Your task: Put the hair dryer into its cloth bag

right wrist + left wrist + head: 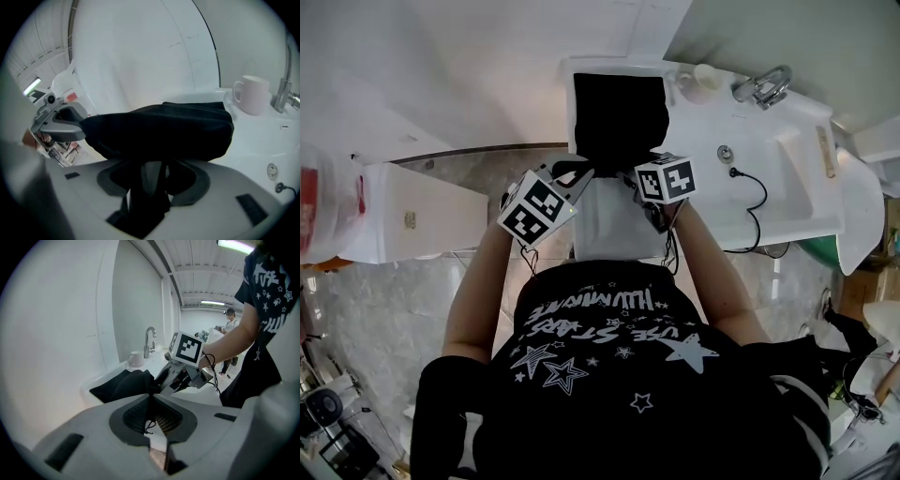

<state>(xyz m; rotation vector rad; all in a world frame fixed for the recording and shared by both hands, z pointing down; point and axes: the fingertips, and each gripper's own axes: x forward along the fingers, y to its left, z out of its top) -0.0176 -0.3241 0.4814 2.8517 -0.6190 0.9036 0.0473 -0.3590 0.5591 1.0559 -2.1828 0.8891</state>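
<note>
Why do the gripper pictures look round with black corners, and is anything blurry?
Both gripper views are fisheye, so straight lines bow and corners go black. Right gripper view: the black cloth bag is a nearly featureless dark mass, the pale mug slightly soft. Left gripper view: ceiling strip lights glare at the top. Head view: evenly lit, sharp.

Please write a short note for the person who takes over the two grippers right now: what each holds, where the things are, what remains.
Left gripper: shut on the near edge of the black cloth bag.
Right gripper: jaws wide apart, with bag cloth hanging between them; it does not look clamped.
The bag lies bulging on the white sink counter.
Hair dryer: not in sight, possibly inside.
A black cord lies on the counter.
Left to do: confirm the dryer is in, then close the bag.
</note>
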